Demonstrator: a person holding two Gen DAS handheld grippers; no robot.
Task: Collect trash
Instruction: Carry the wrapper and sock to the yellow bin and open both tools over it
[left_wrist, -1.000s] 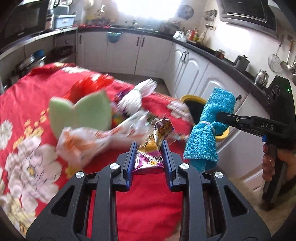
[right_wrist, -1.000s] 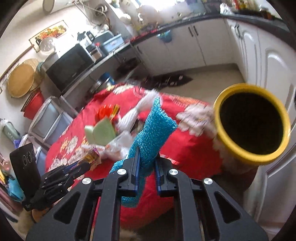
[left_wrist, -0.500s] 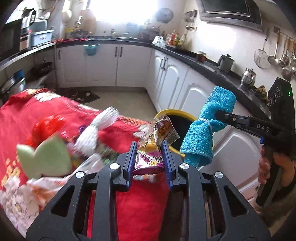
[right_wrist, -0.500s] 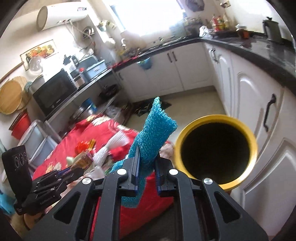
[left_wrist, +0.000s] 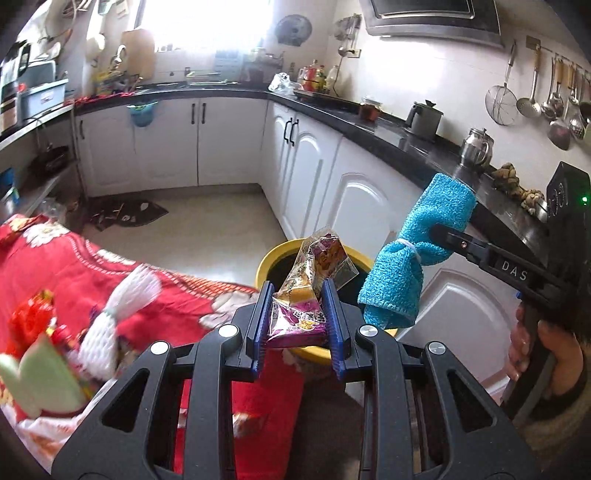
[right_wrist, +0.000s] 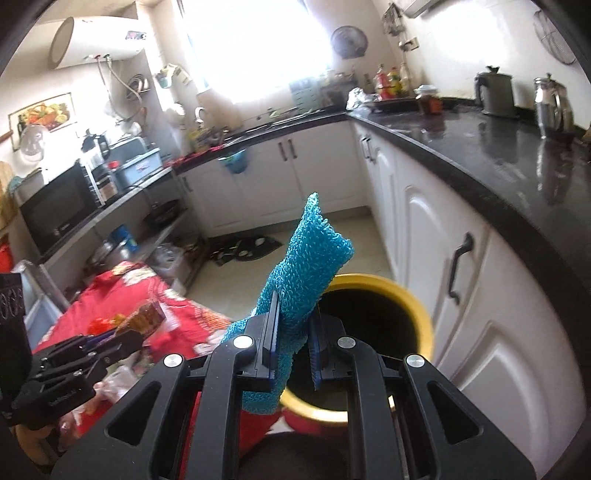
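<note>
Carrying step: left hand-held gripper clamped on snack wrapper, right hand-held gripper pinching blue cloth. Next, probably: centring over yellow bin, then releasing.

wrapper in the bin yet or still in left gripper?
Still gripped: the snack wrapper sits pinched between the left gripper pads, in front of the yellow bin opening.

Wrapper, centre frame: crinkled foil-like film, glossy. Cloth, right of centre: blue, knitted, rough, matt. Bin rim: smooth yellow plastic. Tablecloth, left: red printed fabric. Countertop, upper right: black, polished, reflective. Kettle: shiny metal.
</note>
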